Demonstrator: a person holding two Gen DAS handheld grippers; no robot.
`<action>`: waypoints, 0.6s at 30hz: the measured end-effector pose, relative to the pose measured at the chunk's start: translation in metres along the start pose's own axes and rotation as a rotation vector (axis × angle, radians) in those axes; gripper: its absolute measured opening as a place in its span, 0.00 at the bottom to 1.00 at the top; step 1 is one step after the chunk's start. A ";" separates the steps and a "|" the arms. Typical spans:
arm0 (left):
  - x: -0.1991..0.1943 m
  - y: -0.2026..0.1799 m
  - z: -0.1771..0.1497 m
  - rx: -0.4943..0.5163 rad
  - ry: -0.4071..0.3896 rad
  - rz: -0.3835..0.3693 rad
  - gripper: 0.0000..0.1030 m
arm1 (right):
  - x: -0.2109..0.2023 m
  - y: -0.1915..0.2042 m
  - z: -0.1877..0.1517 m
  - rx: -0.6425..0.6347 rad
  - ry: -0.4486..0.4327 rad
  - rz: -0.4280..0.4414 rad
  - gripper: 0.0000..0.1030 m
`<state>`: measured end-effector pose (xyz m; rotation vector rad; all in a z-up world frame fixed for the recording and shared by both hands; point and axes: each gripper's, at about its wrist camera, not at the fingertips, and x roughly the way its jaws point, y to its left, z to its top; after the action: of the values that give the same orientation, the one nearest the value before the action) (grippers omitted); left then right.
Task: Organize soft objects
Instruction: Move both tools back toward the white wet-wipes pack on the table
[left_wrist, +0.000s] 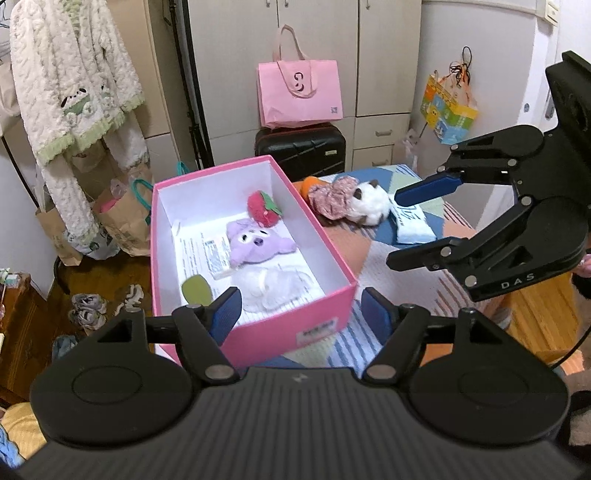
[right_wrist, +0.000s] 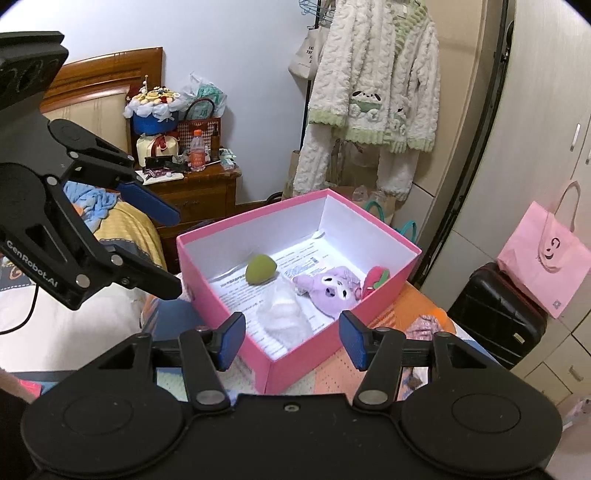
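Risks first, near to far. The pink box (left_wrist: 255, 325) sits w/ its near corner right at the near-left edge of the patchwork surface (left_wrist: 388, 258); a nudge from the left gripper (left_wrist: 301, 310), which hangs just over that corner, could prob. push it off toward the floor. Inside, the white fluffy item (left_wrist: 273, 284) lies at the near end, the green soft ball (left_wrist: 197, 290) by the near-left wall, the purple plush (left_wrist: 255, 243) mid-box, the strawberry plush (left_wrist: 264, 208) toward the far-right wall. Box is open and shallow-ish, so dropping more in from a height might bounce the ball out.

Farther out, still on the surface beyond the box's right wall: the panda plush (left_wrist: 371, 201) touching the pink floral scrunchie (left_wrist: 330, 199), an orange soft item (left_wrist: 308, 184) behind that, and a light blue cloth (left_wrist: 413, 225) near the right edge. These lie bunched; a pinch on one may drag its neighbour, or snag loose fabric only and let it slip mid-carry. The cloth, close to the right edge, could get swept off.

Jaws: left gripper spread wide, nothing held, touching nothing as far as I can tell. Right gripper (right_wrist: 291, 338) likewise spread wide and empty; in the left wrist view it hovers over the cloth, upper finger near the panda, no contact visible.
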<state>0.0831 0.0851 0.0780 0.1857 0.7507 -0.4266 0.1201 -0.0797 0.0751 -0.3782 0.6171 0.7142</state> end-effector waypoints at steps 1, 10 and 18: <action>-0.001 -0.003 -0.002 -0.003 0.005 -0.010 0.69 | -0.003 0.002 -0.002 -0.003 0.002 -0.002 0.61; 0.000 -0.032 -0.020 0.055 0.028 -0.055 0.70 | -0.025 0.016 -0.020 -0.027 0.000 -0.013 0.65; 0.019 -0.048 -0.023 0.067 0.070 -0.088 0.70 | -0.039 0.015 -0.052 0.001 -0.003 -0.031 0.70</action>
<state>0.0605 0.0430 0.0478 0.2314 0.8161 -0.5317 0.0666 -0.1153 0.0590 -0.3847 0.6071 0.6849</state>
